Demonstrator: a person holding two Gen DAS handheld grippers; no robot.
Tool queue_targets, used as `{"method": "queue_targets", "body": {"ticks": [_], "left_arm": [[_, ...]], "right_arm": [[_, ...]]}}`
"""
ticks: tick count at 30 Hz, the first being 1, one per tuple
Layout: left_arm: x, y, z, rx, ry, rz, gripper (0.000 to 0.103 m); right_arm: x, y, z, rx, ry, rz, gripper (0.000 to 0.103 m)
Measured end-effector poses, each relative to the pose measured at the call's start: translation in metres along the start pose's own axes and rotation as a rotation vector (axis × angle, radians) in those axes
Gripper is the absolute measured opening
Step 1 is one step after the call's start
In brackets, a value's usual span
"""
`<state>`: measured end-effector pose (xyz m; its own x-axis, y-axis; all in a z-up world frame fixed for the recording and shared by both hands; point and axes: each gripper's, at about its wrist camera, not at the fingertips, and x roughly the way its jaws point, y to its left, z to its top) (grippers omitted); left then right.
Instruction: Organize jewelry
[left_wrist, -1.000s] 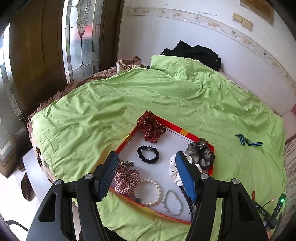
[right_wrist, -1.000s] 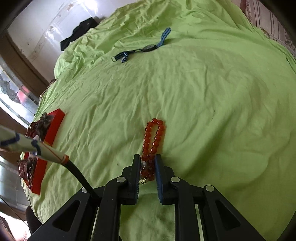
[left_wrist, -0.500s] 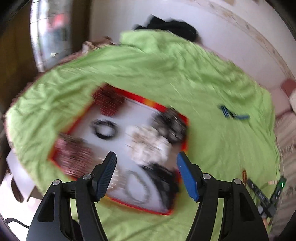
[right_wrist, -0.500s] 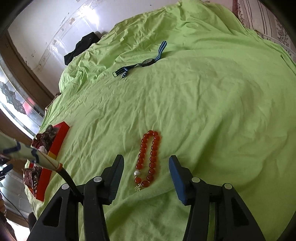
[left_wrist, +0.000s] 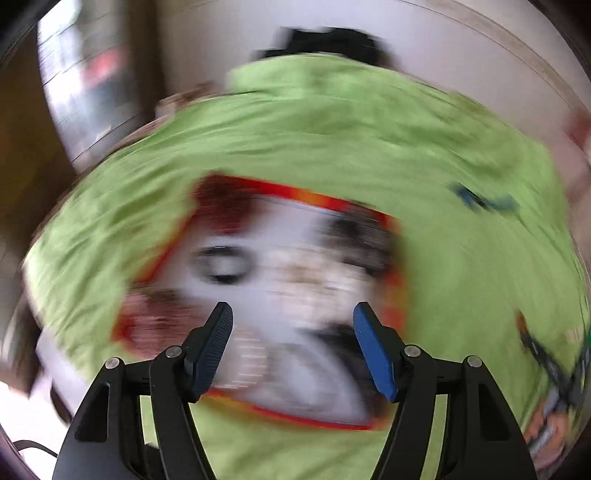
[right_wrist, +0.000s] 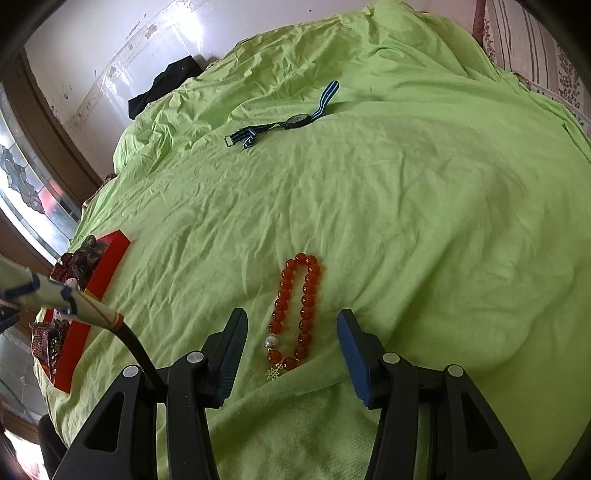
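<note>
Left gripper (left_wrist: 291, 321) wide open, empty, swinging over red tray (left_wrist: 400, 280), view now smeared. Right gripper (right_wrist: 291, 332) has let go: jaws wide, red bead bracelet (right_wrist: 295, 314) back on green sheet (right_wrist: 406, 221) between them, outside tray; regrasp needed.

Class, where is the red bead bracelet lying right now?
In the right wrist view, the red bead bracelet lies on the green sheet, between the open right gripper's fingers, untouched.
</note>
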<state>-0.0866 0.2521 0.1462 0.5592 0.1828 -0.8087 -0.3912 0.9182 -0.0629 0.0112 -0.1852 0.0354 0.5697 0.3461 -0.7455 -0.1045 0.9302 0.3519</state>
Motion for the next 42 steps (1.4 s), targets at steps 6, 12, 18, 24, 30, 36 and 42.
{"method": "queue_targets", "body": {"ticks": [6,12,18,24,30,36,42], "left_arm": [[0.032,0.12,0.022,-0.311,0.067,-0.003,0.067],[0.077,0.149,0.026,-0.413,0.185,-0.119,0.046],[0.088,0.126,0.044,-0.342,0.182,-0.148,0.034],[0.097,0.103,0.062,-0.222,0.195,-0.07,0.031],[0.097,0.096,0.058,-0.127,0.224,-0.033,0.005],[0.035,0.091,0.067,-0.16,0.081,-0.143,0.005],[-0.013,0.06,0.059,-0.142,0.022,-0.311,0.005]], "right_arm": [[0.002,0.004,-0.003,-0.02,-0.002,-0.022,0.055],[0.004,0.008,-0.005,-0.043,-0.005,-0.049,0.056],[0.006,0.009,-0.005,-0.046,-0.004,-0.053,0.056],[0.006,0.009,-0.005,-0.045,-0.004,-0.053,0.056],[0.006,0.009,-0.004,-0.047,-0.004,-0.055,0.056],[0.007,0.009,-0.005,-0.055,-0.004,-0.063,0.056],[0.008,0.01,-0.004,-0.039,0.008,-0.053,0.056]]}}
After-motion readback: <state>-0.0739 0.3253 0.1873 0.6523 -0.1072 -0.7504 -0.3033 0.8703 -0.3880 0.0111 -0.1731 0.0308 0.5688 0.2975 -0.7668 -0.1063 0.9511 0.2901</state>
